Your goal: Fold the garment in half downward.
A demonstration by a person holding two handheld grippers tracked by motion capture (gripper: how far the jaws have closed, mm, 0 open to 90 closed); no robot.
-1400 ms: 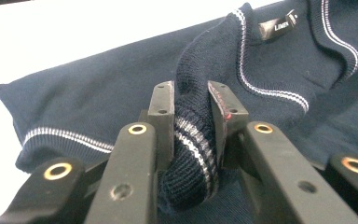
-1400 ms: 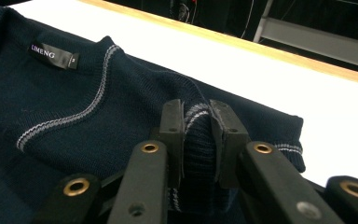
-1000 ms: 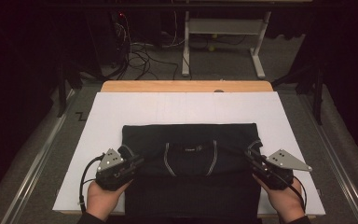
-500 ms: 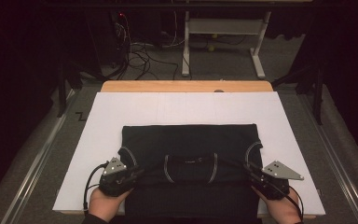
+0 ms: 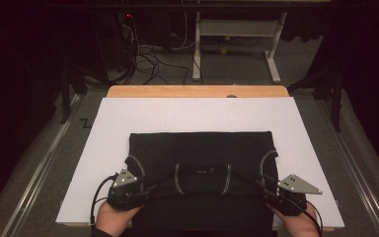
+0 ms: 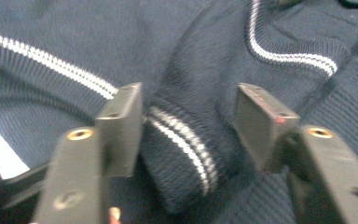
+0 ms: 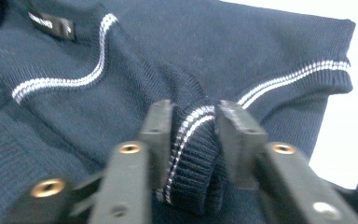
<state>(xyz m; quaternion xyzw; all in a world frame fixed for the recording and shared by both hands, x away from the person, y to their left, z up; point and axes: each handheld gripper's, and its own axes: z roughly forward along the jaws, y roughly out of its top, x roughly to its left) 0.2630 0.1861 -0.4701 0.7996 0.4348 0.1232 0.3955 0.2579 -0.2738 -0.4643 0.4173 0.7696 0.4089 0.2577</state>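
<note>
Sweater lies folded on the table. Both grippers have just been opening: left gripper loose around a cuff, right gripper touching another cuff.

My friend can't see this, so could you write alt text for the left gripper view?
A folded, white-striped cuff of a dark navy knitted sweater lies between the left gripper's two black jaws, which stand apart from it. More ribbed knit lies behind.

No lettering can be read — the sweater's neck label is too blurred.
</note>
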